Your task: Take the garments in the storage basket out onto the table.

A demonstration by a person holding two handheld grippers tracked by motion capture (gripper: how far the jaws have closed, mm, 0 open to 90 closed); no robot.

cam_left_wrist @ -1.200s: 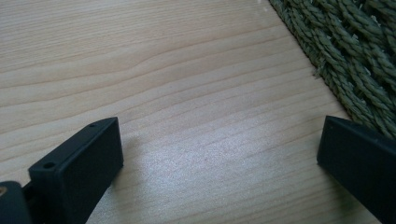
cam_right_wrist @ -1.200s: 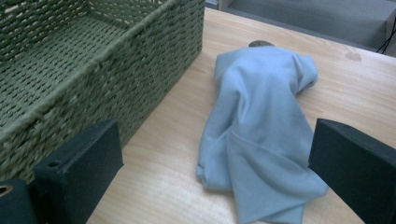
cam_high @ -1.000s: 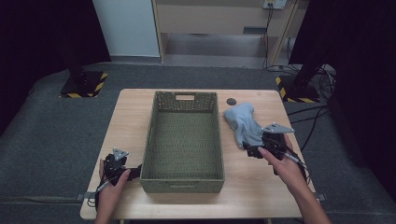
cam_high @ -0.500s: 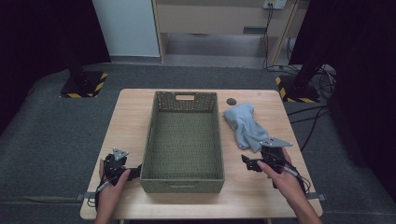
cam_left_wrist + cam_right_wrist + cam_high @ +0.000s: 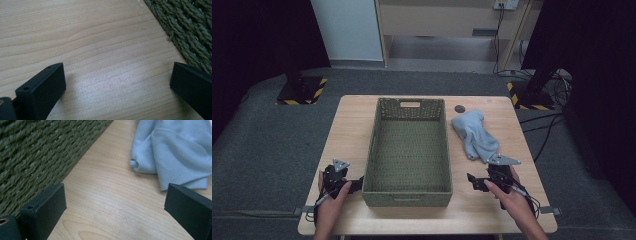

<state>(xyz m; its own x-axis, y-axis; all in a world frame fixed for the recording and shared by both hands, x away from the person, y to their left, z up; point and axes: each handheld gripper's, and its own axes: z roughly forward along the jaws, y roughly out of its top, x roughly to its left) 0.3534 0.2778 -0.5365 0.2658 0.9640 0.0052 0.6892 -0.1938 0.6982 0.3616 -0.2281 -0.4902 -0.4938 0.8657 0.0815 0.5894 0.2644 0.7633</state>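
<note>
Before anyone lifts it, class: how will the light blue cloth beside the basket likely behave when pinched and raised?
The cloth lies rumpled in soft folds, so it will probably droop and hang floppy. It looks thin, so likely light. One pinch may lift only a layer, and a trailing end could drag on the table.

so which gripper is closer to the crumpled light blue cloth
Right. The right gripper sits just short of the near end of the crumpled light blue cloth, jaws open. The left gripper is across the green woven basket, at its other side.
</note>
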